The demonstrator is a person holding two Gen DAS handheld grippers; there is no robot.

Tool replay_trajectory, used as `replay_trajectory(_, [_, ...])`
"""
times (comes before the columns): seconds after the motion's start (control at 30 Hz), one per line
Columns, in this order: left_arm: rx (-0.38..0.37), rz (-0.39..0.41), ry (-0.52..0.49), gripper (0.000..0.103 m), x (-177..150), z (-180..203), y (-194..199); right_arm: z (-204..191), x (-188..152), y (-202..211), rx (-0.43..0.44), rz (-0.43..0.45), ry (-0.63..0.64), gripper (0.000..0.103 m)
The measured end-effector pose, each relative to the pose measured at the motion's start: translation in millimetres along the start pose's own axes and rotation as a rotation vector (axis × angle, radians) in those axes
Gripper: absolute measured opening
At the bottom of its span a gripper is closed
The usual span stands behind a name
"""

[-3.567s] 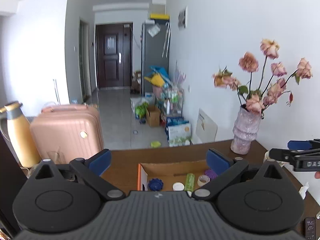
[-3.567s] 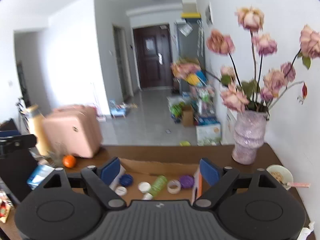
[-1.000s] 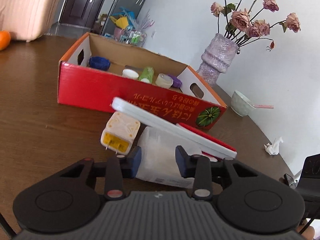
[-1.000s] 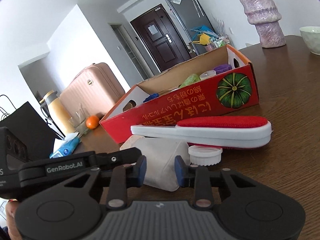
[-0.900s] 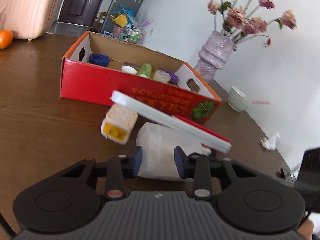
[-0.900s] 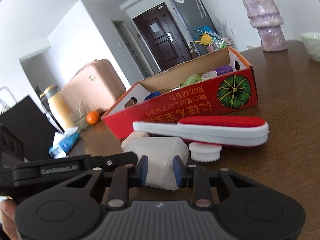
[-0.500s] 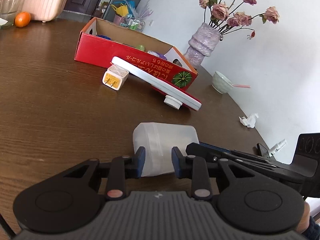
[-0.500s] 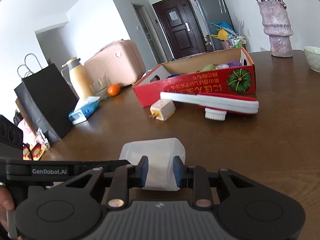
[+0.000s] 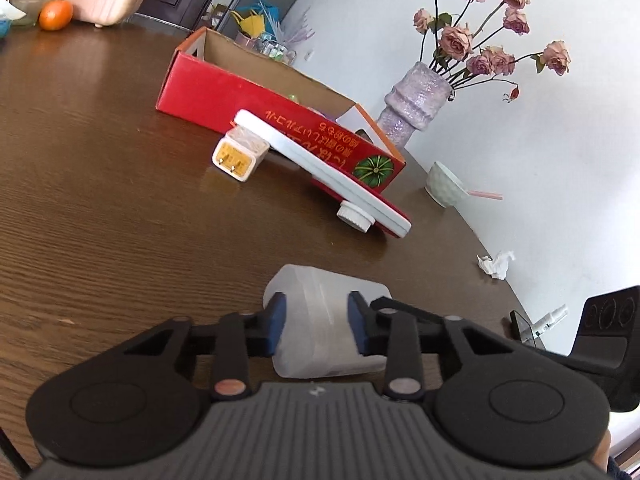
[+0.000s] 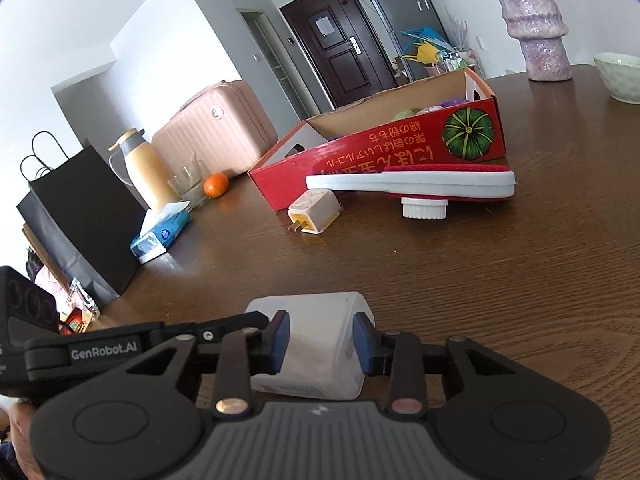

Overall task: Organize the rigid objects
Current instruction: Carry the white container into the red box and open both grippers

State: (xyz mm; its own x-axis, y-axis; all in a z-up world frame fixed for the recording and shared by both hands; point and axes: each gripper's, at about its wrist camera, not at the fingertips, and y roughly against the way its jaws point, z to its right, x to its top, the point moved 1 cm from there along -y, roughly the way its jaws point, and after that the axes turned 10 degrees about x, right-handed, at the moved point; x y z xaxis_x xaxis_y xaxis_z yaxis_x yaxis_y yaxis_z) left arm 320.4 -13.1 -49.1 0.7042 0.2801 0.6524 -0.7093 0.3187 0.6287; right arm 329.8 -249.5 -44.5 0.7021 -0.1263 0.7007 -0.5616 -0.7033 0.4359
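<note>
Both grippers are shut on one translucent white plastic bottle (image 9: 320, 320), held from opposite ends close above the brown table (image 9: 100, 200). My left gripper (image 9: 316, 322) clamps it in the left wrist view. My right gripper (image 10: 320, 338) clamps the same bottle (image 10: 320, 344) in the right wrist view. A red cardboard box (image 9: 248, 96) with several small items inside stands further off. A white-and-red lint brush (image 9: 320, 160) leans on the box, over a white cap (image 9: 354, 218). A white charger plug (image 9: 240, 154) lies beside it.
A purple vase of dried roses (image 9: 416, 100) and a pale bowl (image 9: 444, 188) stand beyond the box. A crumpled tissue (image 9: 496, 264) lies at the right edge. A tissue pack (image 10: 160, 236), black bag (image 10: 80, 216), thermos (image 10: 140, 168), glass and orange (image 10: 216, 184) sit at the left.
Both grippers have closed on the bottle and carried it back from the box, brush and plug toward the near table edge. In the last half second the view has barely shifted.
</note>
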Motion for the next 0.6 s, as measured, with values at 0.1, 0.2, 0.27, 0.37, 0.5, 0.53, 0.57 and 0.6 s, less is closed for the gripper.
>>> replay_trajectory(0.1, [0.004,0.006,0.006,0.029,-1,3,6,-8,1,5,-0.019,-0.004,0.030,0.027])
replay_trajectory(0.2, [-0.010,0.035,0.006,0.029,2,9,15,-16,4,16,-0.028,0.014,0.052,0.023])
replay_trajectory(0.27, [-0.027,0.069,-0.014,0.029,10,17,21,-21,11,25,-0.026,0.046,0.067,0.023])
replay_trajectory(0.37, [-0.040,0.146,-0.080,0.029,33,34,29,-31,29,34,-0.037,0.103,0.110,0.023])
replay_trajectory(0.5, [-0.064,0.280,-0.149,0.029,74,55,41,-46,70,43,-0.036,0.214,0.187,0.023])
replay_trajectory(0.53, [-0.064,0.307,-0.167,0.029,88,61,41,-48,82,43,-0.033,0.235,0.205,0.023])
replay_trajectory(0.57, [-0.063,0.330,-0.180,0.029,101,65,41,-50,96,42,-0.031,0.253,0.226,0.023])
replay_trajectory(0.6, [-0.064,0.349,-0.193,0.029,115,69,39,-51,110,39,-0.030,0.271,0.245,0.023])
